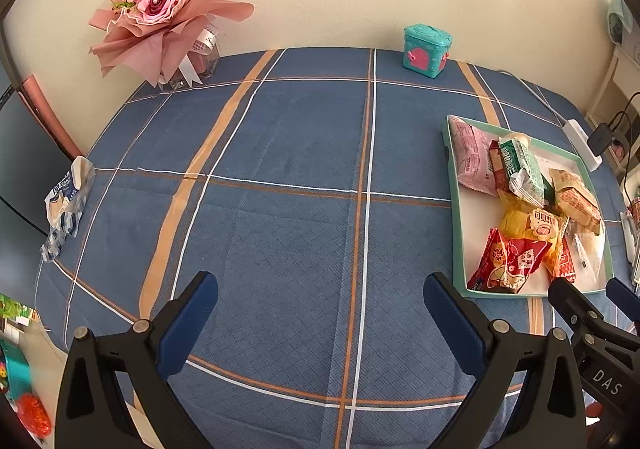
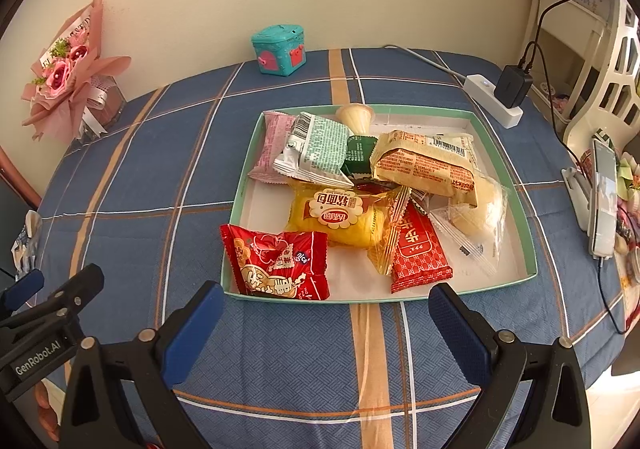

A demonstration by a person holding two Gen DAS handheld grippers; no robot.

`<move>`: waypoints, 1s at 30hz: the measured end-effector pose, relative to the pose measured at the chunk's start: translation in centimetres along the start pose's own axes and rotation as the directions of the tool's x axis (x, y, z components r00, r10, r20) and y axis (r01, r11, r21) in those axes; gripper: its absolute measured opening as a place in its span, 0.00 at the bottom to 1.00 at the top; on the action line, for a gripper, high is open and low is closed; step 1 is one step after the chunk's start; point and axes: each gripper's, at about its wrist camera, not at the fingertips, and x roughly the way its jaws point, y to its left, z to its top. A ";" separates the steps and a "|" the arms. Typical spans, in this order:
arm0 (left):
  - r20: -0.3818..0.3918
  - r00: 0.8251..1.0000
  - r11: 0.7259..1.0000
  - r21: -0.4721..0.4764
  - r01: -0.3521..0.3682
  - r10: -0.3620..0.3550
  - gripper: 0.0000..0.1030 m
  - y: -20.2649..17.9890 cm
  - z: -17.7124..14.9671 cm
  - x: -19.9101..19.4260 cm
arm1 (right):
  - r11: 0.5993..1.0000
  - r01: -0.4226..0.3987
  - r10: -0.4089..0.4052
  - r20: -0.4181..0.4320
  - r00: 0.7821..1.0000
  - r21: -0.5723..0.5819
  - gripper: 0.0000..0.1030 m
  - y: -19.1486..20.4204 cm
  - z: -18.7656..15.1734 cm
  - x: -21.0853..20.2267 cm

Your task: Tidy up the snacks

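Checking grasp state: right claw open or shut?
Open. The right claw has its blue pads spread wide, nothing between them, short of the tray.

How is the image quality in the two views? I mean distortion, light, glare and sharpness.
Left wrist view: strong fisheye bending, the tablecloth stripes curve, corners are dark; light is even and the bouquet is sharp. Right wrist view: same bending; soft daylight, slight glare on the yellow bread packet and the clear wrapper; packet print in the tray is readable.

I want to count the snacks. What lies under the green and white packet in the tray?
Under the green and white packet show a pink packet and a dark green one; anything beneath its middle is covered.
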 end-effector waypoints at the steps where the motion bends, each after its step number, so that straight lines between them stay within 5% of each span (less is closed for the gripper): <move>1: 0.000 1.000 1.000 -0.001 0.000 0.000 0.99 0.0 0.0 0.0 | 1.000 0.000 0.000 0.000 1.000 0.001 1.00 0.0 0.0 0.0; 30: -0.022 1.000 1.000 -0.007 -0.010 0.010 0.99 0.5 0.0 0.3 | 1.000 0.000 0.000 -0.011 1.000 -0.012 1.00 0.3 -0.1 0.2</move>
